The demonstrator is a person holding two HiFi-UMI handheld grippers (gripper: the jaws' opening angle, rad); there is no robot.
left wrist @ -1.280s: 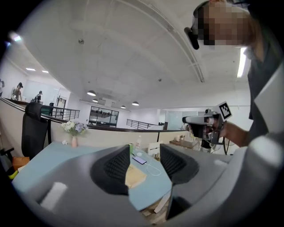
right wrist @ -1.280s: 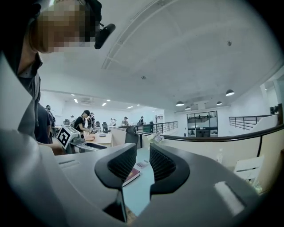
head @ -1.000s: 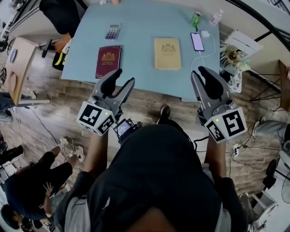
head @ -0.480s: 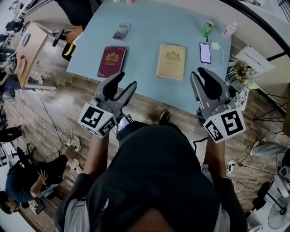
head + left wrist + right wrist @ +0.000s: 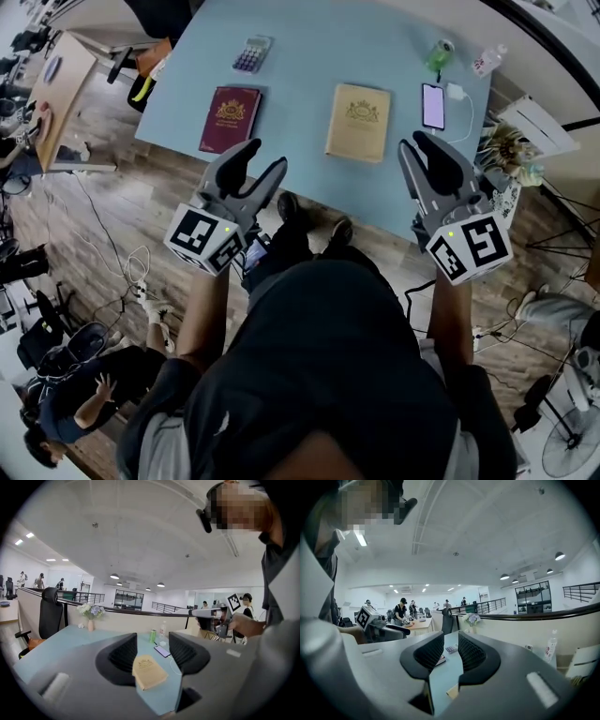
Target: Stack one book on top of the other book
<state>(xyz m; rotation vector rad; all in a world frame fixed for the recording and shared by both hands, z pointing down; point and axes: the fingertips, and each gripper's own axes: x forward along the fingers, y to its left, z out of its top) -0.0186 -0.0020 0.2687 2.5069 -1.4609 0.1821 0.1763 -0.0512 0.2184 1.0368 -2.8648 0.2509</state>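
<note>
Blue table [image 5: 300, 66], red book [image 5: 228, 119] and tan book [image 5: 357, 122] unmoved (apart), left gripper [image 5: 265, 156] wide, right gripper [image 5: 412, 142] narrow, both nearer.

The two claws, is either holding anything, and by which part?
Nothing is held: the left claw and right claw are both open and empty.

The head camera looks steeply down from above the person onto the near edge of the blue table [image 5: 300, 56], from well above it. The left gripper [image 5: 265, 157] view sits low off that edge and faces across the tabletop toward the tan book [image 5: 149, 671]. The right gripper [image 5: 410, 141] view, equally low, faces across toward the calculator [image 5: 451, 648]. All three share the tabletop.
</note>
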